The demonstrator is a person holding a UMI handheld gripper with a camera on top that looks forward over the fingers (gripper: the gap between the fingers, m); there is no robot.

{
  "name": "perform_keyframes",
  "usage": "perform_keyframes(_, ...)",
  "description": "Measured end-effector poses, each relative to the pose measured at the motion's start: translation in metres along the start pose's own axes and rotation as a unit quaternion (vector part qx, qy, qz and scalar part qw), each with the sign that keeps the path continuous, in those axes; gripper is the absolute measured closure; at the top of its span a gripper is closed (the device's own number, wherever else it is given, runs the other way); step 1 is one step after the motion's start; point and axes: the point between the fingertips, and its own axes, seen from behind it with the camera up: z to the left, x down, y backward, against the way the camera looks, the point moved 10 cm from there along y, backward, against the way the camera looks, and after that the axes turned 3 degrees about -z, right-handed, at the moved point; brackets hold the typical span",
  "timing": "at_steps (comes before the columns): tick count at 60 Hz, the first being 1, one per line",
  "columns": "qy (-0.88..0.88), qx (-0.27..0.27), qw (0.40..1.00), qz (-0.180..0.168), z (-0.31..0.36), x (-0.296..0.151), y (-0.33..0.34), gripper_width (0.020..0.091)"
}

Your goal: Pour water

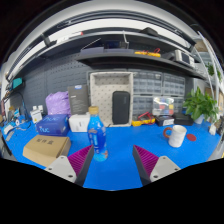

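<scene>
A clear water bottle [96,134] with a blue label and a yellow cap stands upright on the blue table [120,165], just ahead of my left finger. A white mug [177,135] stands on the table to the right, beyond my right finger. My gripper [113,163] is open, its magenta pads [80,159] wide apart, and only bare blue tabletop lies between them. Neither finger touches the bottle.
A cardboard box [46,149] lies at the left, near my left finger. Behind it are a blue box [53,125], a purple bag [59,103] and a white box [79,122]. A green plant [204,104] stands at the far right, with shelving along the back wall.
</scene>
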Motion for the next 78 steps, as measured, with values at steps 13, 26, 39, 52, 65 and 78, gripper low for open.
perform_keyframes(13,0.013,-0.011,1.0,0.013,0.082,0.026,-0.062,0.0306)
perform_keyframes(26,0.01,0.0,1.0,-0.008,0.091,0.019,-0.12,0.0309)
perform_keyframes(39,0.037,-0.005,0.998,-0.043,0.094,0.025,-0.159,0.0499)
perform_keyframes(52,0.041,-0.023,0.996,-0.071,0.09,0.027,-0.17,0.0728)
perform_keyframes(65,-0.011,-0.045,0.998,-0.053,0.078,0.024,-0.172,0.0732)
perform_keyframes(78,-0.164,-0.047,0.985,-0.021,0.017,-0.002,-0.156,0.0733)
